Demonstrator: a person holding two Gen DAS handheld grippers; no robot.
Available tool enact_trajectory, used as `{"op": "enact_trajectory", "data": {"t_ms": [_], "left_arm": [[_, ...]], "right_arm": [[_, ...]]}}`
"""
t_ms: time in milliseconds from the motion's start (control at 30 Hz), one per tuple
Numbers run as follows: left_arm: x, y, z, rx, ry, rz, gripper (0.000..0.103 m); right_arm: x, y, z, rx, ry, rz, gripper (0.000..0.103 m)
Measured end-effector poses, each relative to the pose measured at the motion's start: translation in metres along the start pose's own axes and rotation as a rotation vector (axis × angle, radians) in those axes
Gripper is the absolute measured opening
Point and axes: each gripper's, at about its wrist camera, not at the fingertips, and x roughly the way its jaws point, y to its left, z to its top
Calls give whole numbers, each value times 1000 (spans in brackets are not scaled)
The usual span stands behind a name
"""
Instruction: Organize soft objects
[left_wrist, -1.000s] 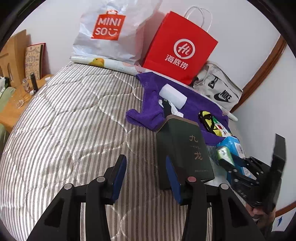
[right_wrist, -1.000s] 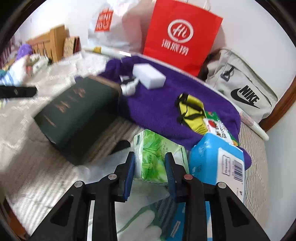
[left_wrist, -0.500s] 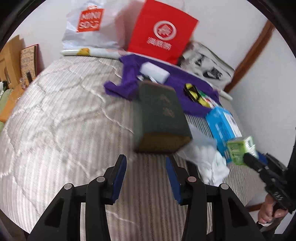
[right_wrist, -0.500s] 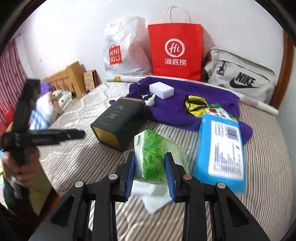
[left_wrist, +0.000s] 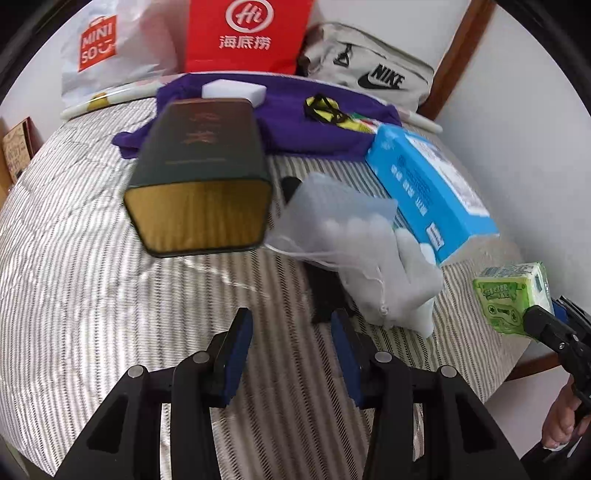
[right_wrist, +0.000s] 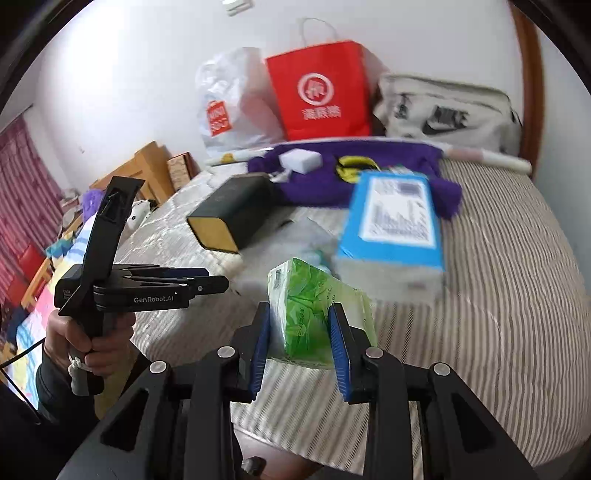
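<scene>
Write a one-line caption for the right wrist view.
Right gripper clamps a green tissue pack above the striped bed; left gripper hangs empty alongside.

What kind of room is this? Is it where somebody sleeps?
Probably a bedroom. Things lie on a bed with a striped quilt, a wooden bed frame stands against the wall, and shopping bags lean at its far end.

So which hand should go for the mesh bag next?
Left, probably. The left gripper is open and empty, with the mesh bag just ahead of its fingers. The right gripper is shut on the green tissue pack.
</scene>
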Motion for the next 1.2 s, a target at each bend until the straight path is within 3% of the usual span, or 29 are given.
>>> {"op": "enact_trajectory", "data": {"t_ms": [133,233,533,633,1000,1200], "left_arm": [[5,-11,1,35,-26,54,42],[8,-18,4,55,-27,55,42],[22,-50,8,182,-48,155,55],[21,-46,9,160,-58,132,55],[-5,-2,-16,115,-49,171,55],[3,-11,-9,180,-67,143,55]], "right_arm": [[3,-23,-10,67,14,-4,31],[9,-35,-15,106,28,7,31],[15,-45,-19,136,12,34,37],[15,-48,-20,151,6,38,38],[2,-59,-20,160,-21,-10,43],[4,-61,-20,173,-15,7,44]]}}
